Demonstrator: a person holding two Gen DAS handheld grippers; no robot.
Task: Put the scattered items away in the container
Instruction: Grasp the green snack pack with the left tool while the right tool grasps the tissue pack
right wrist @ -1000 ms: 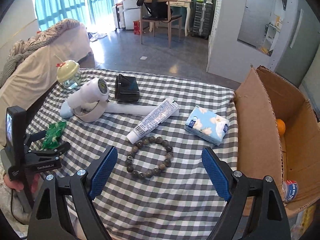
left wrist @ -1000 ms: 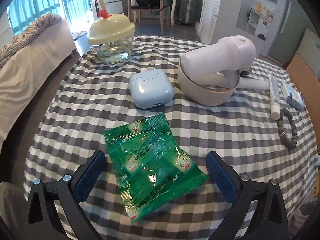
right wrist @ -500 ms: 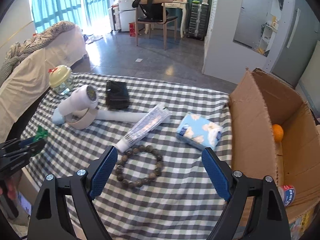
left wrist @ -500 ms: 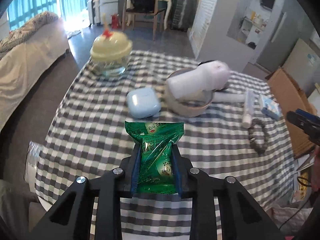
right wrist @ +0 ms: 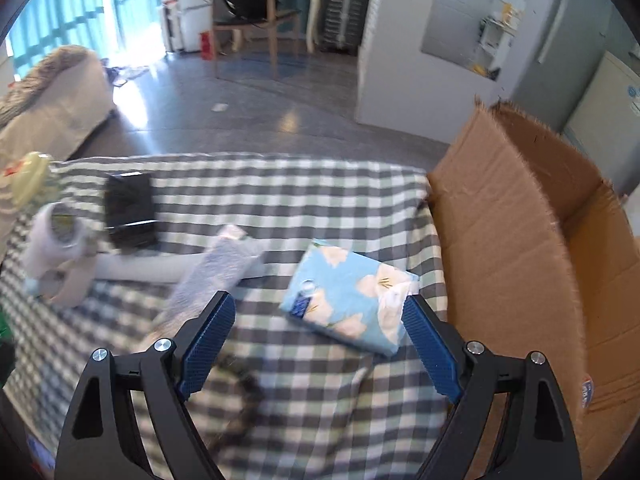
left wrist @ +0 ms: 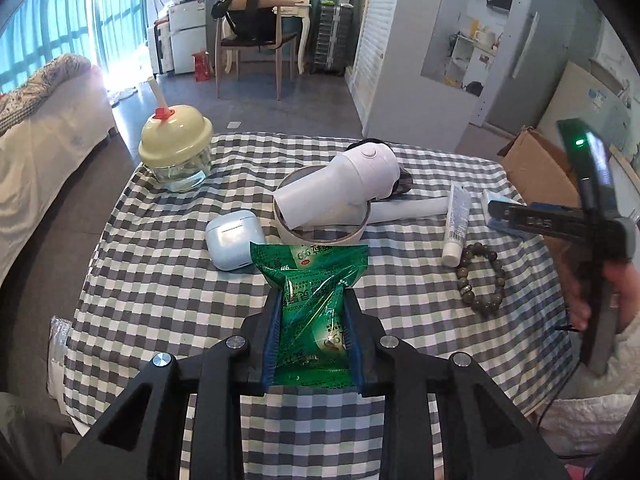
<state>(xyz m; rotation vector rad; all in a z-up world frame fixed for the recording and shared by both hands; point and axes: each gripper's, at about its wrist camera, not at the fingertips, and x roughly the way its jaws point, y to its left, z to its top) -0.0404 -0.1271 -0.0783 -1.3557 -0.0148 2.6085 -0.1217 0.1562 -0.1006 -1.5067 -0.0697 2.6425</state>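
Note:
My left gripper (left wrist: 312,300) is shut on a green snack packet (left wrist: 310,280) and holds it above the checked table. My right gripper (right wrist: 318,320) is open and empty, low over the table with a blue flowered tissue pack (right wrist: 348,310) between its fingers' reach. The open cardboard box (right wrist: 520,240) stands at the table's right edge; it also shows in the left wrist view (left wrist: 536,168). On the table lie a toothpaste tube (left wrist: 456,218), a bead bracelet (left wrist: 482,278), a pale blue earbud case (left wrist: 234,238) and a white hand-held device (left wrist: 340,188) in a bowl (left wrist: 320,236).
A glass jar with a yellow lid (left wrist: 176,156) stands at the far left of the table. A black wallet (right wrist: 130,210) lies at the back. A bed (left wrist: 40,120) is left of the table. The right wrist view is motion-blurred.
My left gripper shut on the green packet and lifted it off the table. My right gripper moved forward and down toward the tissue pack, staying open.

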